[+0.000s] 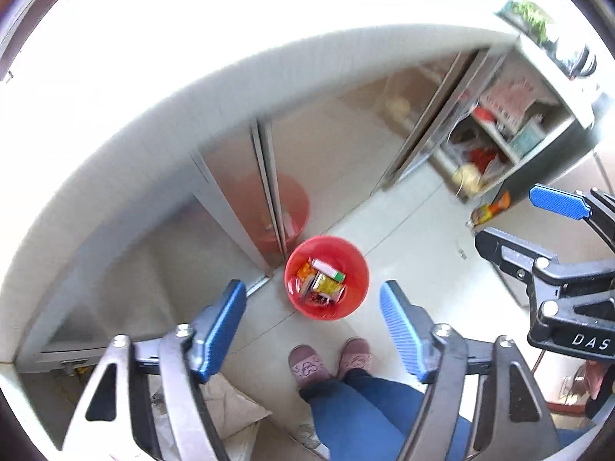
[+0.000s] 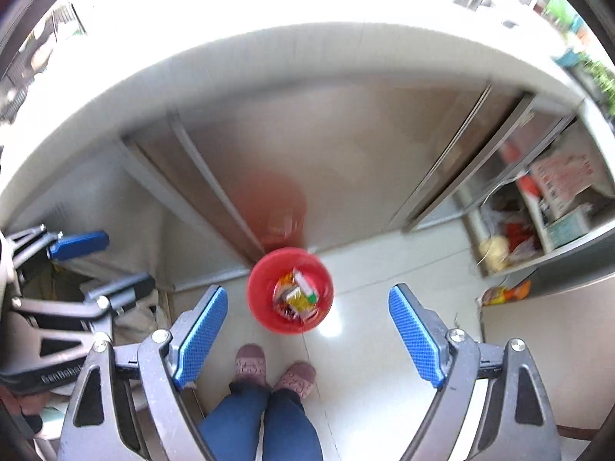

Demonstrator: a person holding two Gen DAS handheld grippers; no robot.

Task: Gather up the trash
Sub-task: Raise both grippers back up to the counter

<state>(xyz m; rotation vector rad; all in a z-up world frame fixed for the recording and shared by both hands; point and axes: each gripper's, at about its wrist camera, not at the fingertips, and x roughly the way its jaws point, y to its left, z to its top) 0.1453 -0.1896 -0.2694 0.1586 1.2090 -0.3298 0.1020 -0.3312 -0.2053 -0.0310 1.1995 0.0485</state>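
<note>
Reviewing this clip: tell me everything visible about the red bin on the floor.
The red bin is a round, open-topped tub that looks like glossy plastic. It stands upright on the pale tiled floor, right in front of the steel cabinet doors, which show its red reflection. Inside lie several small packages, yellow, orange, white and green. It sits just ahead of the person's slippers. Neither claw touches it; both are open above it.

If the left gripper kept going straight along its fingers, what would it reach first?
Most likely the red bin on the floor: it sits between the open left gripper fingers, nothing visible in between. Depth is unclear.
</note>
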